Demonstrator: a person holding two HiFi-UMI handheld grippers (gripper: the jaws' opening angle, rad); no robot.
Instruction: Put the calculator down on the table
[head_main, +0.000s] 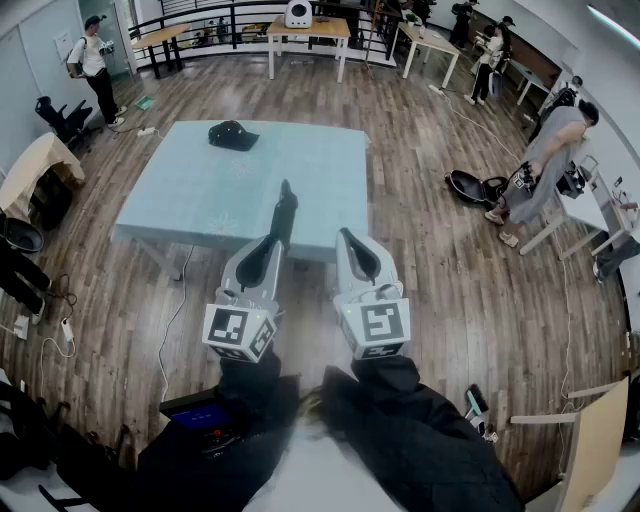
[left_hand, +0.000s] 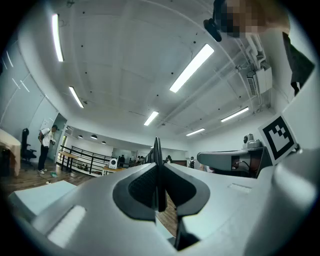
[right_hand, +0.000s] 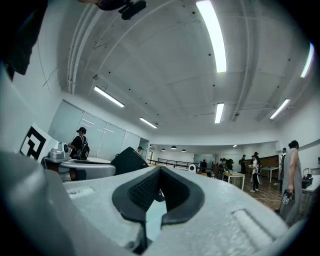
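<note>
The calculator (head_main: 284, 212), a thin dark slab, stands upright on edge, sticking up out of my left gripper (head_main: 275, 240), whose jaws are shut on its lower end. In the left gripper view the calculator (left_hand: 158, 150) shows edge-on as a narrow black blade between the dark pads (left_hand: 142, 187). It hangs over the near edge of the pale blue table (head_main: 200, 190). My right gripper (head_main: 347, 238) is beside it to the right, shut with nothing held. In the right gripper view the calculator (right_hand: 129, 160) is a dark tilted shape at the left.
A black cap (head_main: 232, 134) lies at the table's far side. A person (head_main: 545, 165) bends over a white desk at the right, with an open black bag (head_main: 468, 187) on the wooden floor. Cables (head_main: 175, 310) trail under the table's near left corner.
</note>
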